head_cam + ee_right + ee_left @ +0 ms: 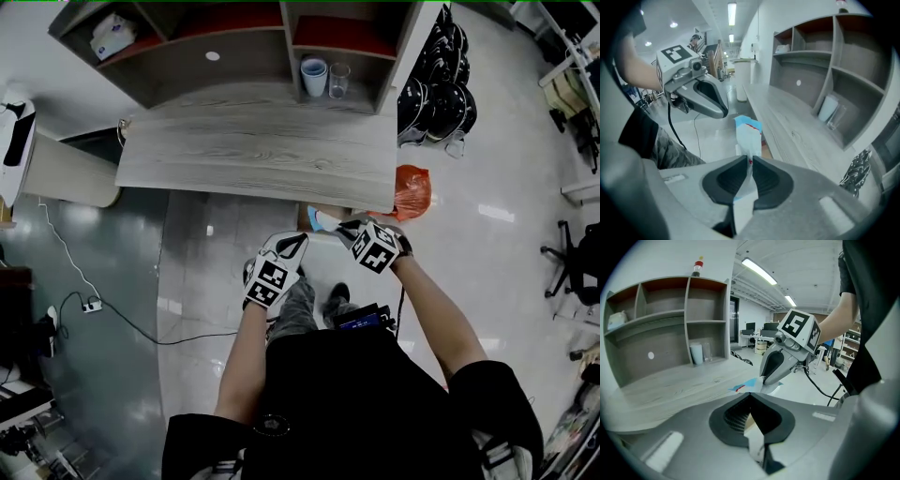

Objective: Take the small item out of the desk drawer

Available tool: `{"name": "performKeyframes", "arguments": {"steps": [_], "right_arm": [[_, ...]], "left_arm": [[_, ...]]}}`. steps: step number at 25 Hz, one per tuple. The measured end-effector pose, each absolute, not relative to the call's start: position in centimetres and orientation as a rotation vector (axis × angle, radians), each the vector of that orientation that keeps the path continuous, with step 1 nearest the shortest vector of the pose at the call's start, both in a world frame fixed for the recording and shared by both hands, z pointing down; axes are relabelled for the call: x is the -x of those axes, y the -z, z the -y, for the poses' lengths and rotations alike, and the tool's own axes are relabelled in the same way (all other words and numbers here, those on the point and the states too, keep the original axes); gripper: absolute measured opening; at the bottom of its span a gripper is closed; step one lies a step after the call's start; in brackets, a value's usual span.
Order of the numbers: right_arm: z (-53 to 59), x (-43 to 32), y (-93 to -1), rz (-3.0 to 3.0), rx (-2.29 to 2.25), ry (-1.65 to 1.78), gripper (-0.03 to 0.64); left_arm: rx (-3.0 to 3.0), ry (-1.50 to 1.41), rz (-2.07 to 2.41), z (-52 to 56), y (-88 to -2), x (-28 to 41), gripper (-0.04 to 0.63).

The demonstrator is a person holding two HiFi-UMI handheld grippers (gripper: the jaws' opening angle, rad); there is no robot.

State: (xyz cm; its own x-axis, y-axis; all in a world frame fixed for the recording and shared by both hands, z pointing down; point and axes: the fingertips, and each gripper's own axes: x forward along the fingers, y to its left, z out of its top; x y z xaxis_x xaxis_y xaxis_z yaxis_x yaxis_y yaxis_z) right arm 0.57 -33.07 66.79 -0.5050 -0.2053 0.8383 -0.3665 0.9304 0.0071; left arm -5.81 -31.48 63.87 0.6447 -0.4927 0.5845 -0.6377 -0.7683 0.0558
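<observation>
Black short-sleeved shirt (375, 394), camouflage trousers (670, 147); grey left gripper (751, 401), right gripper (751, 161), black-white marker cubes (272, 281).

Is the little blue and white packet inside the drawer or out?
Out. The right gripper pinches the packet between its jaws and holds it up in the air beside the edge of the desk.

Packet (749, 133) sits pinched in the right gripper (751, 161), just before the desk (253, 150) edge; left gripper (292, 246) alongside, leftward; cups (314, 77) in the shelf (287, 37) behind.
</observation>
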Motion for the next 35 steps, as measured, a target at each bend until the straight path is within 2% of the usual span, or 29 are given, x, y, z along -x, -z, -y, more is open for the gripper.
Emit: {"name": "performKeyframes", "arguments": {"steps": [20, 35], "right_arm": [[34.9, -3.7, -57.3, 2.309, -0.816, -0.302, 0.038], [34.9, -4.2, -56.3, 2.347, -0.874, -0.331, 0.038]], "left_arm": [[-2.729, -0.75, 0.888, 34.3, -58.2, 3.4, 0.002], [-2.75, -0.736, 0.882, 34.7, -57.2, 2.2, 0.002]]}}
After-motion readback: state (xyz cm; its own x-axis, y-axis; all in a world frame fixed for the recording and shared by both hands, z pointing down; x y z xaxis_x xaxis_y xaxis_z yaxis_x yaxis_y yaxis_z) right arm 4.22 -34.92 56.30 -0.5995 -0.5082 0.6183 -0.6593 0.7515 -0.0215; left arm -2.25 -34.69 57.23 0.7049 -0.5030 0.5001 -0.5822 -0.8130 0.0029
